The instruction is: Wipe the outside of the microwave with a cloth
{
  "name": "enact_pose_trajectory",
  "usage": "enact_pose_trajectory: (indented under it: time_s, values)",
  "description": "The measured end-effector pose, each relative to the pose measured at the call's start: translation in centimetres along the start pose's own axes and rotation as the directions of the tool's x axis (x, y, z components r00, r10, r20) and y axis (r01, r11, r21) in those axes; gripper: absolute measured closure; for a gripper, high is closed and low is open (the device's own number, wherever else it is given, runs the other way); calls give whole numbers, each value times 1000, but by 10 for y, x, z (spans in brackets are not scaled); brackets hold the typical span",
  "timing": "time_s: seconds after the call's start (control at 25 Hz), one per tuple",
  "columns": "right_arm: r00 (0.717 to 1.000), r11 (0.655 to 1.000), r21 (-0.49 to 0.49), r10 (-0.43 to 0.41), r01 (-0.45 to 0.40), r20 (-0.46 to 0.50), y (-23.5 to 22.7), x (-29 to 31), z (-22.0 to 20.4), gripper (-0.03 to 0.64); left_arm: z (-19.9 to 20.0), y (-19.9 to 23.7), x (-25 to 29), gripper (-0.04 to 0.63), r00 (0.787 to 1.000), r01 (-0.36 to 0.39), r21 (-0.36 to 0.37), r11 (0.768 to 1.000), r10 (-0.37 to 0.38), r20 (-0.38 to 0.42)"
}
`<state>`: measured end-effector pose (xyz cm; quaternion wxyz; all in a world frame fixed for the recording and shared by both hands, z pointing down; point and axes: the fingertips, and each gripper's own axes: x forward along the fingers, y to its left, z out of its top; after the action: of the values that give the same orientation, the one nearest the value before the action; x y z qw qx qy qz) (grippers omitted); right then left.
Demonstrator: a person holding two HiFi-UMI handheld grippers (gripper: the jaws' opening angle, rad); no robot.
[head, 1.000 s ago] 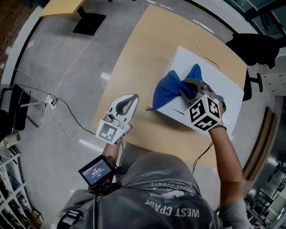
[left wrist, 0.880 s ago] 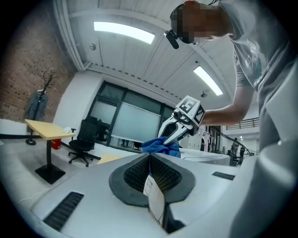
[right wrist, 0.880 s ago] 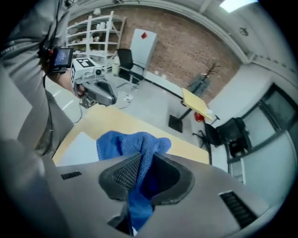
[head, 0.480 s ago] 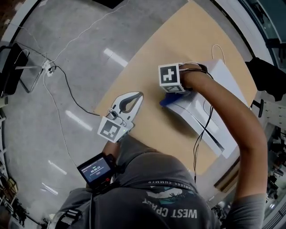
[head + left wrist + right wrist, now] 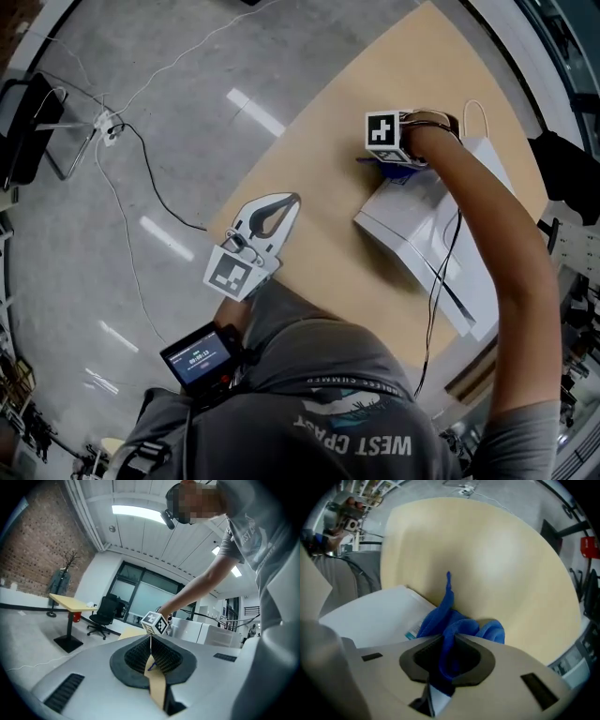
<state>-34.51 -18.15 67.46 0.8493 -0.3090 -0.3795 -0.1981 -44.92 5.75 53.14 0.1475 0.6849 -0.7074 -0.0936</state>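
Note:
A white microwave (image 5: 427,246) stands on the tan table (image 5: 319,169), seen from above in the head view. My right gripper (image 5: 391,157) points down at its far left corner, shut on a bunched blue cloth (image 5: 401,170). In the right gripper view the cloth (image 5: 454,623) is pinched between the jaws and spills forward against the microwave's white side (image 5: 370,616). My left gripper (image 5: 285,200) hangs level over the table's near edge, apart from the microwave, jaws together with nothing in them. From the left gripper view the right gripper's marker cube (image 5: 155,623) shows ahead.
A black cable (image 5: 441,267) runs from the right arm down across the microwave. On the grey floor lie a power strip (image 5: 108,123) and its cords, with a black chair (image 5: 26,112) at the far left. A desk (image 5: 70,605) and an office chair (image 5: 104,616) stand farther off.
My right gripper has carried the cloth off the microwave's top and down to its far left corner, turning to point downward. The left gripper has stayed near the table's edge.

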Motion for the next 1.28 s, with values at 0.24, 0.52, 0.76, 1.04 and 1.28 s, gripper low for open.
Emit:
enact_pose_trajectory:
  time_s: [0.24, 0.52, 0.76, 1.04, 1.28]
  values:
    - [999, 991, -130, -47, 44, -18, 26, -13, 11, 540, 1, -16, 22, 572, 999, 50, 1, 999, -50, -17]
    - [922, 939, 287, -273, 192, 275, -28, -109, -99, 540, 20, -26, 32, 572, 996, 84, 30, 996, -83, -19]
    - [590, 848, 527, -451, 50, 670, -3, -156, -147, 540, 43, -69, 57, 572, 989, 146, 95, 985, -144, -23]
    - [395, 697, 711, -630, -94, 669, 39, -107, -232, 540, 69, -101, 74, 572, 975, 220, 215, 951, -218, -36]
    - [389, 482, 834, -738, -269, 552, 105, 1, -342, 540, 88, -156, 97, 572, 956, 293, 289, 912, -289, -57]
